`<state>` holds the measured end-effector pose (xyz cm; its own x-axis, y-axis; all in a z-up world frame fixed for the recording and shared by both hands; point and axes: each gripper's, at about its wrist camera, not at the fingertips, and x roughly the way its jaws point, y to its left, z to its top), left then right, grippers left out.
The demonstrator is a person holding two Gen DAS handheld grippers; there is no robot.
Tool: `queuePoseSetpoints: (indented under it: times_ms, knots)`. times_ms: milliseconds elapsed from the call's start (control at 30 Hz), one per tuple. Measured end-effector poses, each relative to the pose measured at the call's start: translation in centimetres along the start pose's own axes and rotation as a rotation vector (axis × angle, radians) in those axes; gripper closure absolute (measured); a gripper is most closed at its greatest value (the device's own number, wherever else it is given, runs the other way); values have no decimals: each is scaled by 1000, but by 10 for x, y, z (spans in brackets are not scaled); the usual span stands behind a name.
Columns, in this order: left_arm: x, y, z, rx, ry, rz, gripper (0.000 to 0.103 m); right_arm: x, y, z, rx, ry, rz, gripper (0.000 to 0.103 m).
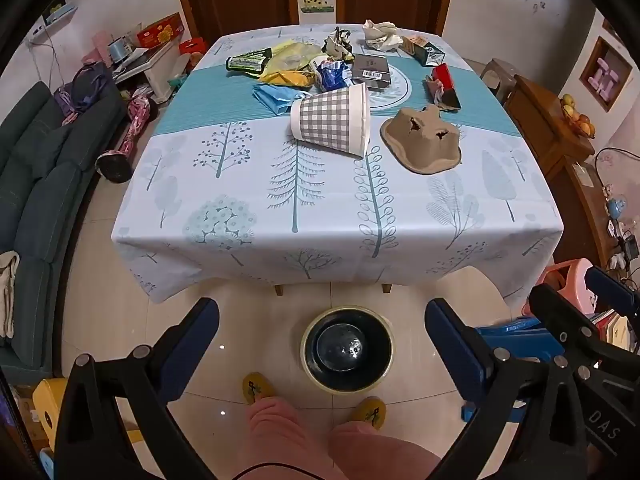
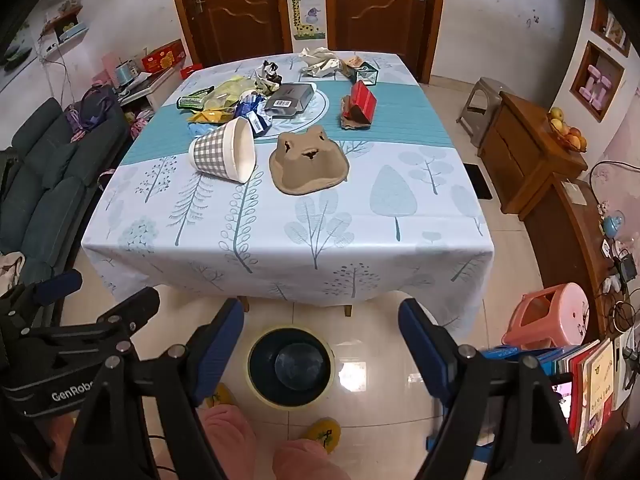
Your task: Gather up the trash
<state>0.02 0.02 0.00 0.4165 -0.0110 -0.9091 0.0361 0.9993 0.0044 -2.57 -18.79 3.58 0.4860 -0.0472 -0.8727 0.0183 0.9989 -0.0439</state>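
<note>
Left wrist view looks steeply down past the near edge of the table (image 1: 336, 216), whose tree-patterned cloth hangs over the front and both near corners. The left tool (image 1: 322, 330) stands wide open with nothing between its blue pads, above bare floor tiles. At 6 o'clock from the table, just off its front edge, a round trash bin (image 1: 347, 350) sits on the floor between the tool's fingers, mouth up and unobstructed. The person's slippered feet are just behind the bin at 6 o'clock.

The right tool (image 2: 320, 334) is also open and holds nothing, with the same bin (image 2: 290, 364) between its fingers in the right wrist view.

All the trash lies on the far half of the table. A checked paper cup (image 1: 332, 120) lies on its side near the middle; a brown pulp tray piece (image 1: 422, 142) is just beside it at 3 o'clock. Wrappers (image 1: 288, 64), a dark box (image 1: 372, 70) and crumpled paper (image 1: 382, 34) crowd toward 12 o'clock. A red carton (image 1: 444, 84) lies apart at 2 o'clock. The near half of the cloth is bare up to the edge.

A sofa (image 1: 44, 184) borders the floor at 9 o'clock, a wooden cabinet (image 1: 560, 148) at 3 o'clock.
</note>
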Motion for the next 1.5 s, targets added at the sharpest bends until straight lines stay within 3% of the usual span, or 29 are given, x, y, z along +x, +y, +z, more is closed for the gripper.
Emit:
queuePoseSetpoints:
  times_ms: [1500]
  knots:
    - [-2, 1, -7, -15, 2, -6, 5, -2, 3, -4, 0, -4, 11, 23]
